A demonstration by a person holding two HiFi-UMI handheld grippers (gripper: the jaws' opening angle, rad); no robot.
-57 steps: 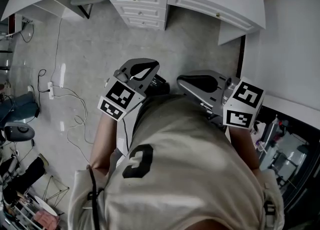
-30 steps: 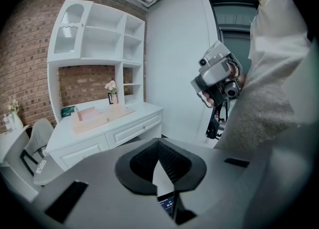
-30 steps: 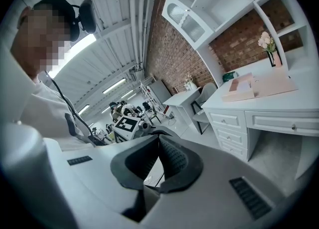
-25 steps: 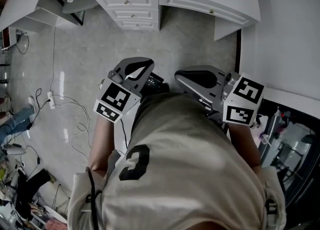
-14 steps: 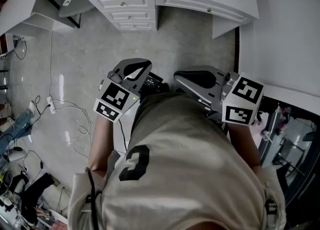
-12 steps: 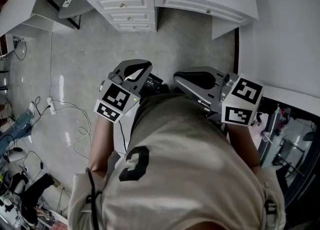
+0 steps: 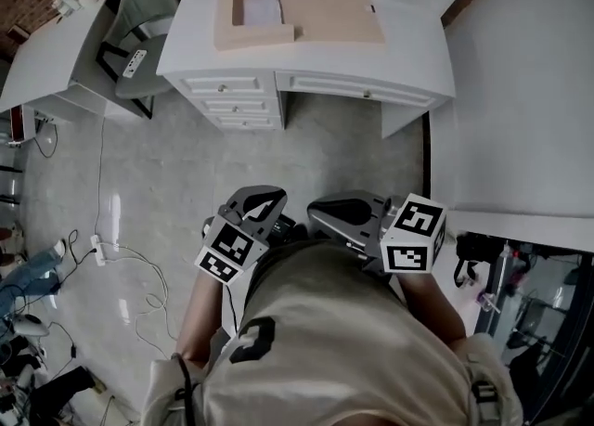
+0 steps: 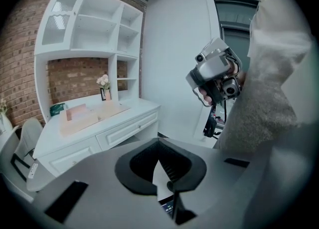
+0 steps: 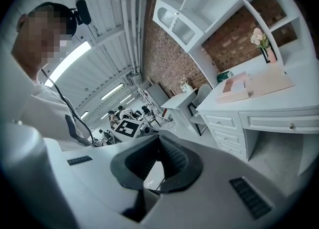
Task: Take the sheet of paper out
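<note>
A white sheet of paper (image 7: 263, 5) lies in a pale pink open tray (image 7: 320, 14) on the white desk (image 7: 408, 39) at the top of the head view. The tray also shows in the left gripper view (image 8: 79, 116) and the right gripper view (image 9: 249, 86), far off in both. My left gripper (image 7: 264, 200) and right gripper (image 7: 327, 211) are held close to my chest over the floor, well short of the desk. Both are shut with nothing between the jaws, as seen in the left gripper (image 8: 159, 142) and right gripper (image 9: 158, 138) close up.
The desk has drawers (image 7: 232, 104) at its front left and white shelves (image 8: 94, 38) above it. A grey chair (image 7: 139, 30) and a side table (image 7: 56, 58) stand to its left. Cables (image 7: 121, 248) lie on the grey floor. A white wall (image 7: 529, 90) is on the right.
The desk top with the pink tray and paper has come into the head view. Both grippers now sit lower in the frame and closer together. Their jaws stay shut.
</note>
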